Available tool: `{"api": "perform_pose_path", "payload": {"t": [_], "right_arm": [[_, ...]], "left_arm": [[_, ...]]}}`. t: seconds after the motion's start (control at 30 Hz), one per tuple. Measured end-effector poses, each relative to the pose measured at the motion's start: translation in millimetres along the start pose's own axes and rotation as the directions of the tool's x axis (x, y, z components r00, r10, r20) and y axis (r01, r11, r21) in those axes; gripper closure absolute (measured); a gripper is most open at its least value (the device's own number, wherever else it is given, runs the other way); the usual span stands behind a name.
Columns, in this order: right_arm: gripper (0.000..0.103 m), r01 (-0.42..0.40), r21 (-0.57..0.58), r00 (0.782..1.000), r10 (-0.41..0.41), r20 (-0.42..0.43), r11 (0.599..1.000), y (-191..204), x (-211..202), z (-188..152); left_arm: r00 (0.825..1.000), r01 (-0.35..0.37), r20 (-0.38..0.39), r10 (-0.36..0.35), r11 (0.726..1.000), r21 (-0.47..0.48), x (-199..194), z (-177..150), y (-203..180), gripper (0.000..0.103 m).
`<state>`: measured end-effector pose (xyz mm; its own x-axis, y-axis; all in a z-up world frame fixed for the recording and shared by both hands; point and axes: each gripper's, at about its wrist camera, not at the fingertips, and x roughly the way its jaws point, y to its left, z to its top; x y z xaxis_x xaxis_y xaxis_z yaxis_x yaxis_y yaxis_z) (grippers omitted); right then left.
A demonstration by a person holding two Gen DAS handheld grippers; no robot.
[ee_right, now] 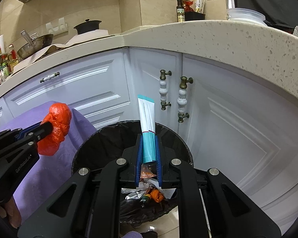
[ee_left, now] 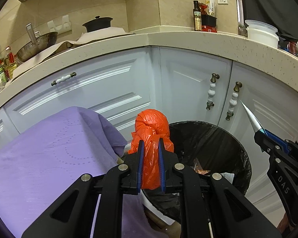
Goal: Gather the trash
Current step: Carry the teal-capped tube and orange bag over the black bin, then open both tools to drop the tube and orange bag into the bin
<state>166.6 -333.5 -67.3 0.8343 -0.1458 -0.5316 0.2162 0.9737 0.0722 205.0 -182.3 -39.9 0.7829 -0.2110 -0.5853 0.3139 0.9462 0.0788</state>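
My left gripper (ee_left: 151,140) is shut on a knotted orange plastic bag (ee_left: 152,127), held beside the left rim of a bin lined with a black bag (ee_left: 218,138). In the right wrist view the orange bag (ee_right: 57,125) hangs left of the bin (ee_right: 101,138). My right gripper (ee_right: 148,136) is shut on a white and teal tube (ee_right: 147,119), held upright above the bin's opening. The tube's tip (ee_left: 250,117) and right gripper show at the right of the left wrist view. Wrappers and other trash (ee_right: 149,190) lie inside the bin.
A purple cloth (ee_left: 49,154) covers something left of the bin. White cabinet doors with brass handles (ee_right: 182,99) stand close behind the bin. Above is a speckled countertop (ee_left: 188,41) with a wok, a black pot, bottles and a white container.
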Motion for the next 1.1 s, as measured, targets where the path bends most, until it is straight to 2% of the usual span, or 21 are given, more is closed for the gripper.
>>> {"api": "perform_pose_path", "payload": {"t": [0.43,0.53,0.57,0.6,0.67,0.7,0.77,0.93,1.1], "right_arm": [[0.091,-0.002,0.007,1.0,0.002,-0.008,1.0,-2.8,17.1,-4.7],[0.089,0.004,0.004,1.0,-0.004,-0.011,1.0,-2.5,22.5,-6.3],[0.086,0.007,0.003,1.0,-0.007,-0.014,1.0,-2.4,24.9,-6.7],[0.079,0.009,0.004,1.0,-0.009,-0.02,1.0,-2.9,28.0,-6.8],[0.071,0.015,0.013,0.999,-0.015,-0.028,1.0,-3.9,33.5,-8.4],[0.069,0.019,0.016,0.999,-0.018,-0.031,1.0,-4.2,35.1,-9.0],[0.069,0.02,0.019,0.999,-0.019,-0.035,1.0,-4.7,36.5,-9.3],[0.062,0.03,0.014,0.999,-0.029,-0.028,0.999,-3.4,33.6,-7.7],[0.059,0.034,0.02,0.999,-0.034,-0.024,0.999,-4.2,28.6,-6.1]], "left_arm": [[1.0,-0.002,-0.028,0.002,1.0,-0.001,18.3,-0.4,-7.9,0.089],[0.999,0.004,-0.04,-0.004,1.0,0.001,24.0,0.2,-10.3,0.088],[0.999,0.009,-0.047,-0.009,1.0,0.005,26.2,0.8,-11.3,0.088],[0.999,0.011,-0.053,-0.011,1.0,0.007,28.2,1.3,-11.8,0.085],[0.998,0.014,-0.061,-0.014,1.0,0.007,31.3,2.0,-13.0,0.079],[0.998,0.015,-0.06,-0.015,1.0,0.007,31.8,2.2,-13.5,0.077],[0.998,0.016,-0.057,-0.016,1.0,0.008,31.7,2.6,-14.1,0.066],[0.999,0.017,-0.044,-0.017,1.0,0.001,28.8,3.2,-12.6,0.051],[0.999,0.014,-0.031,-0.014,1.0,-0.002,24.7,3.8,-10.3,0.046]]}}
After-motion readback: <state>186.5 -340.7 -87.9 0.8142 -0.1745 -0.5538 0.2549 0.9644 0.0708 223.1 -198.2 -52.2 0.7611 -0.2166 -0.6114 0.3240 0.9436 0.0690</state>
